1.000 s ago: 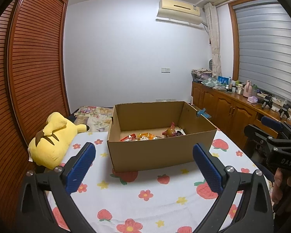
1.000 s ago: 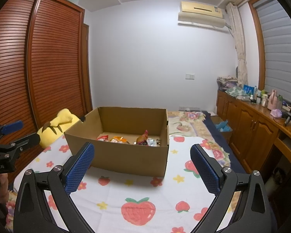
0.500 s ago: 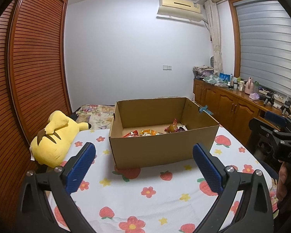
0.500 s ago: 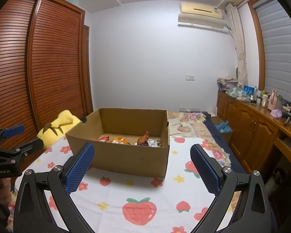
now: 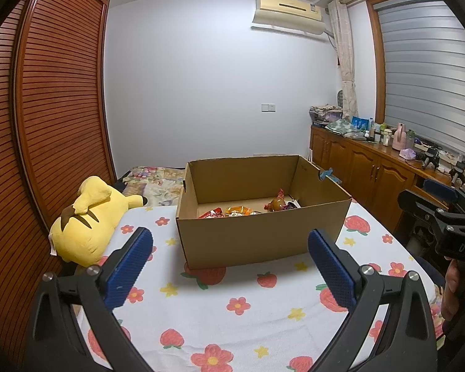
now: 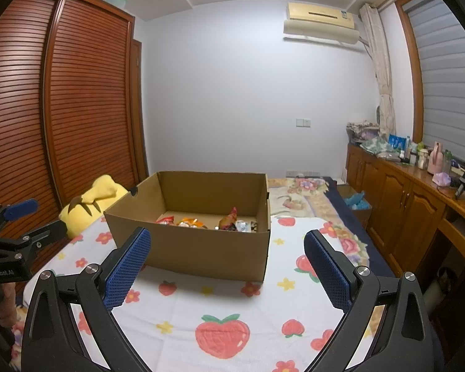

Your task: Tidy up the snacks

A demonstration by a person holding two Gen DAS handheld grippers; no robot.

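Both tools hang back from the cardboard box (image 5: 260, 217), which sits at the centre of both views on the strawberry-print cloth (image 5: 238, 303); the left tool (image 5: 231, 266) and the right tool (image 6: 226, 266) each stand wide with nothing between their blue pads; the snacks (image 5: 241, 210) lie in a loose heap on the box floor against the far wall; I'd say the reach must come down over the near wall from above, since a level approach would push the box; the wrappers look thin and crinkly, so pinch one edge only; the yellow plush toy (image 5: 86, 220) lies at mid left, clear of the path; the wooden cabinets (image 5: 372, 176) at right stand well apart.
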